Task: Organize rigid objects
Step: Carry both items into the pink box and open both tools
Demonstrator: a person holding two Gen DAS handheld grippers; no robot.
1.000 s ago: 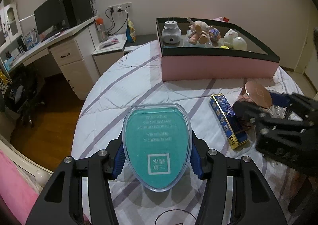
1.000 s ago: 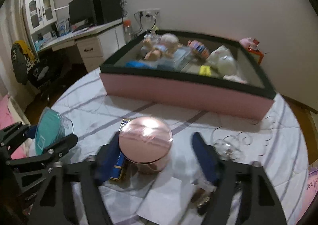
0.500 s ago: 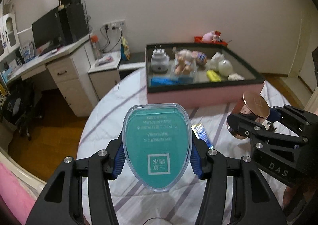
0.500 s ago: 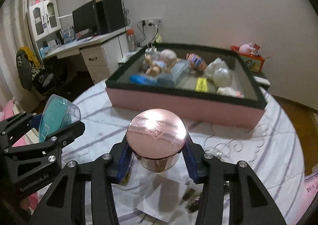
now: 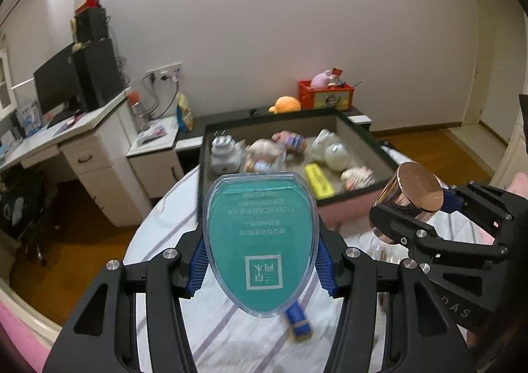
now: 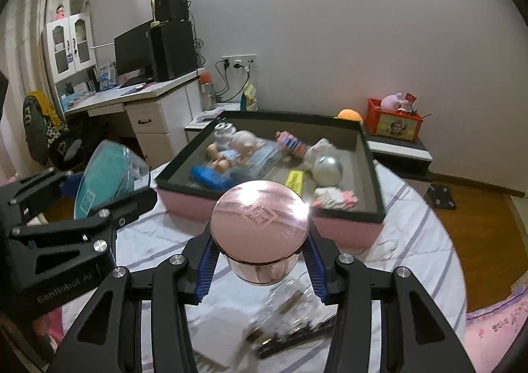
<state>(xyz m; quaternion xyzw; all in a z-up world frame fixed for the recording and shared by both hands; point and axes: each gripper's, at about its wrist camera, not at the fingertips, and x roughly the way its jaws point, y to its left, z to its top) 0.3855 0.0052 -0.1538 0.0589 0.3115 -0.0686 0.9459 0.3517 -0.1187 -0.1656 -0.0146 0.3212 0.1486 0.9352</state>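
Nearest the cameras, the left gripper [image 5: 260, 269] is clamping a clear oval case with a teal insert [image 5: 260, 244], its blue pads pressing on the case's two long sides, so the case's long axis is running up and away between the fingers. The right gripper [image 6: 260, 269] is closing its pads on a rose-gold lidded jar [image 6: 260, 228] just under the lid, the jar standing upright and lifted clear of the table [image 6: 406, 261]; its jaws have just been closing, with the jar between them.

Below both, a small blue box [image 5: 298, 320] and some blurred clutter are lying on the striped cloth.

Farther on, the pink tray with a dark rim [image 6: 343, 228] is sitting straight ahead of both grippers, already holding toys and other pieces. From the right wrist view the jar is hanging just short of the tray's near wall, roughly centred on it; the case is sitting off toward the tray's left end. Judging from this, the right hand is looking slightly nearer, and each load is needing to travel forward over the near wall before lowering.
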